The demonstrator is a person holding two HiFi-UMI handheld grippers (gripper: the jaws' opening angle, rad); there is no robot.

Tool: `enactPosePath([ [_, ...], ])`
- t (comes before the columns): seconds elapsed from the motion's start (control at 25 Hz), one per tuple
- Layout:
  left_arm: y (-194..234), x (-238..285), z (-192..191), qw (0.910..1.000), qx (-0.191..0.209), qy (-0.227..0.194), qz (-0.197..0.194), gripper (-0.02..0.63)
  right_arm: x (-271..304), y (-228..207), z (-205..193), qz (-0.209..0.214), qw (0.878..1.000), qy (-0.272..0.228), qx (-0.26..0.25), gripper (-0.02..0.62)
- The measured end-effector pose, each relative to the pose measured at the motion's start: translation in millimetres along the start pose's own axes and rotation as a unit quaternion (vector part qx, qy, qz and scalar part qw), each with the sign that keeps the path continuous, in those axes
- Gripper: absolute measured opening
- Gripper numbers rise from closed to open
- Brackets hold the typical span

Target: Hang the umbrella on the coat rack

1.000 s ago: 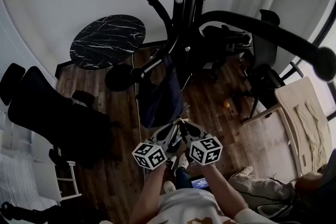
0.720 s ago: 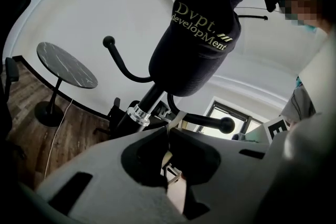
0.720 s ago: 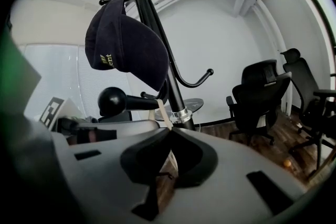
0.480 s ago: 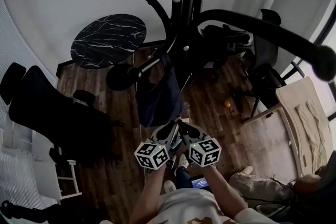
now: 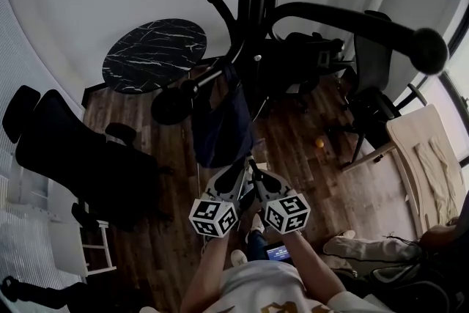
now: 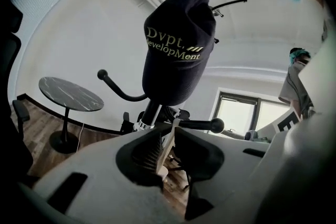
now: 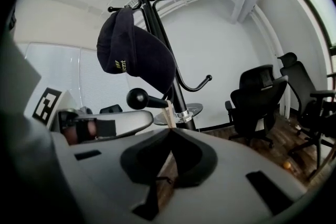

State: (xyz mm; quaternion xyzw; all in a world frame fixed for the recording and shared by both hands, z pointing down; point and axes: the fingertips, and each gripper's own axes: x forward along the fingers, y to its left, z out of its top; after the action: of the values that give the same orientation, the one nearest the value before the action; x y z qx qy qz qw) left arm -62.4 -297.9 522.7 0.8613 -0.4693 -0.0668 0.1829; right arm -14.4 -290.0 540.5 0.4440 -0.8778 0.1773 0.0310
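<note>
Near: left gripper (image 6: 166, 145) and right gripper (image 7: 169, 132) meet tip to tip. Both jaw pairs clamped on same thin pale strip (image 7: 168, 111), likely umbrella's hanging loop; two-point hold keeps it spread for hooking. Umbrella body not visible, presumably hanging below grippers. Farther: knobbed hook (image 7: 149, 100) just beyond strip, free. Cap (image 6: 178, 55) occupies higher hook on coat rack (image 5: 255, 4).

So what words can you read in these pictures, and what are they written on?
"Dvpt." - top line on the dark blue umbrella.
"DevelopMent" - line below it, first letter half hidden.
Same print in the right gripper view: too small to read.
Small lit screen by the person's feet: too small to read.
</note>
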Motion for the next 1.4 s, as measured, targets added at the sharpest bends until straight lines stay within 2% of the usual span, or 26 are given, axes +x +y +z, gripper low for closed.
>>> enactPosePath([
  [0.28,-8.3,-21.7,0.0,0.998,0.058,0.004,0.025,0.028,-29.2,-0.6,2.2,-0.025,0.999,-0.019,0.005,0.012],
  [0.56,-24.4,-45.0,4.4,0.997,0.072,-0.013,0.027,0.02,-66.0,14.0,2.4,-0.044,0.998,-0.029,-0.022,0.012],
  [0.84,-56.7,-70.4,11.6,0.9941,0.094,-0.048,0.026,0.02,-111.3,30.6,9.6,-0.044,0.997,-0.058,-0.021,0.012],
  [1.04,-68.7,-83.3,5.3,0.9946,0.092,-0.043,0.022,0.02,-126.9,35.5,7.8,-0.053,0.996,-0.061,-0.025,0.012],
  [1.24,-63.2,-92.1,7.7,0.9957,0.072,-0.052,0.028,0.02,-130.2,32.2,-1.4,-0.065,0.996,-0.048,-0.022,0.012],
  [1.4,-61.7,-97.8,5.9,0.9955,0.072,-0.051,0.034,0.02,-132.1,32.9,-1.8,-0.062,0.997,-0.05,-0.016,0.012],
])
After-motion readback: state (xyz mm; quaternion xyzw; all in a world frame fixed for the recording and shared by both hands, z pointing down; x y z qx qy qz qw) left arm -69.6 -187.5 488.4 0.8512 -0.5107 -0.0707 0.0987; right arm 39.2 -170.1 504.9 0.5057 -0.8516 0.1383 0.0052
